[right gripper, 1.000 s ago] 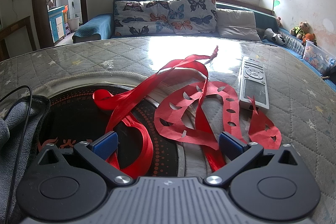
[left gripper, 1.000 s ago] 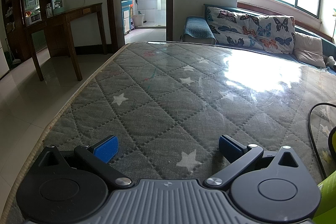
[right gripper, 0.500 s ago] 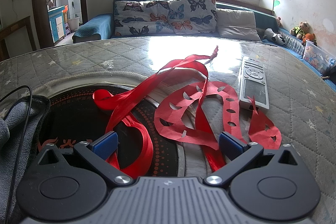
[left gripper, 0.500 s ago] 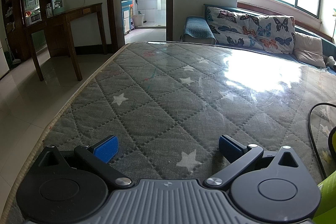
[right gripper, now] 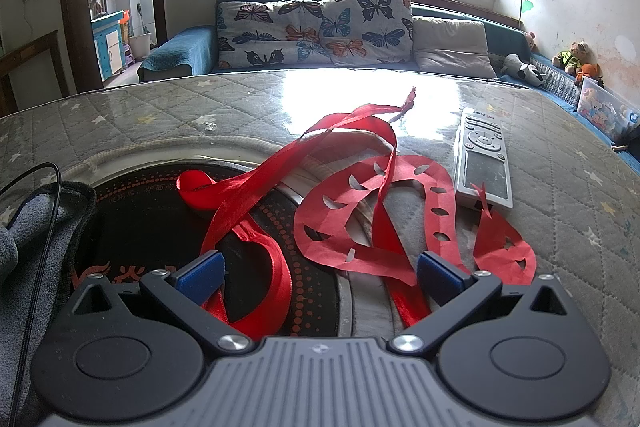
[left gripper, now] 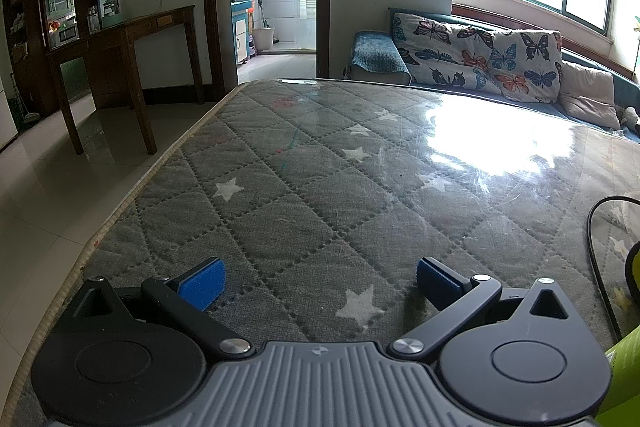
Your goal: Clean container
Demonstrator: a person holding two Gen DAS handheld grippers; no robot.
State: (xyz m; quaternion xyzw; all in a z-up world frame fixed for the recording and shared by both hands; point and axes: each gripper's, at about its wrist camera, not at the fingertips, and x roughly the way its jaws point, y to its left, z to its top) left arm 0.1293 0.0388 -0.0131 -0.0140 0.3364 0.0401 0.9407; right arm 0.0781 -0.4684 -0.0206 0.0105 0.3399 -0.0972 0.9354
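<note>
In the right wrist view a round black cooktop (right gripper: 152,223) with red dot markings is set into the glass-covered table (right gripper: 240,99). A red satin ribbon (right gripper: 256,187) and a red cut-paper strip (right gripper: 400,183) lie across its right part. My right gripper (right gripper: 318,277) is open just above the ribbon, holding nothing. A grey cloth (right gripper: 36,251) lies at the left edge. In the left wrist view my left gripper (left gripper: 318,283) is open and empty over the quilted star-pattern tabletop (left gripper: 320,187). A green-yellow object (left gripper: 624,375) shows at the lower right.
A silver remote control (right gripper: 482,159) lies right of the paper strip. A black cable (left gripper: 596,243) curves along the right; the same kind of cable (right gripper: 48,211) crosses the cloth. The table's left edge (left gripper: 132,195) drops to tiled floor. A sofa (right gripper: 320,27) with cushions stands behind.
</note>
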